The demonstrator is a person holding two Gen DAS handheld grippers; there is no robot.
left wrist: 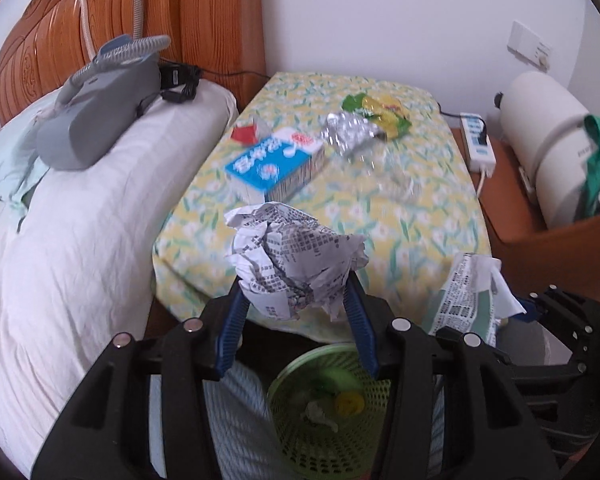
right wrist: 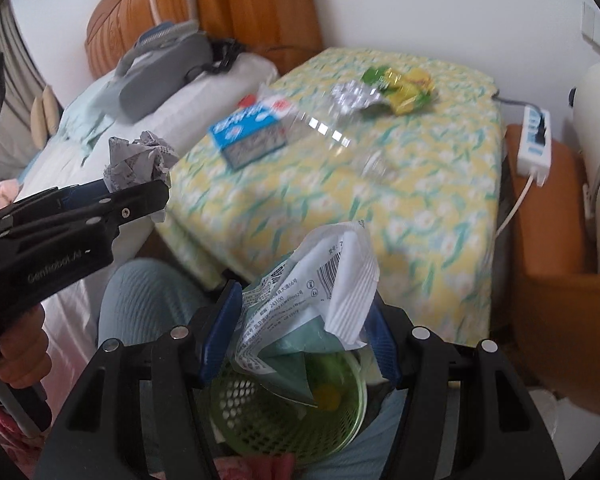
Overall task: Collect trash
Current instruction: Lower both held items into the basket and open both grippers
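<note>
My left gripper [left wrist: 296,284] is shut on a crumpled printed paper ball [left wrist: 292,256], held above the green mesh trash basket [left wrist: 300,436]; it also shows in the right wrist view [right wrist: 140,160]. My right gripper [right wrist: 304,304] is shut on a white and teal plastic wrapper [right wrist: 312,300] over the basket [right wrist: 256,424]; the wrapper shows in the left wrist view [left wrist: 468,292]. On the yellow floral pillow [left wrist: 420,216] lie a blue carton [left wrist: 276,164], a foil and yellow-green snack wrapper [left wrist: 364,124], a red scrap [left wrist: 246,133] and clear plastic [left wrist: 396,176].
A white pillow [left wrist: 80,232] carries a grey device with a hose [left wrist: 100,104] at the left. A wooden headboard [left wrist: 100,12] stands behind. At the right an orange nightstand [left wrist: 512,208] holds a power strip [left wrist: 478,142] and a white appliance [left wrist: 552,140].
</note>
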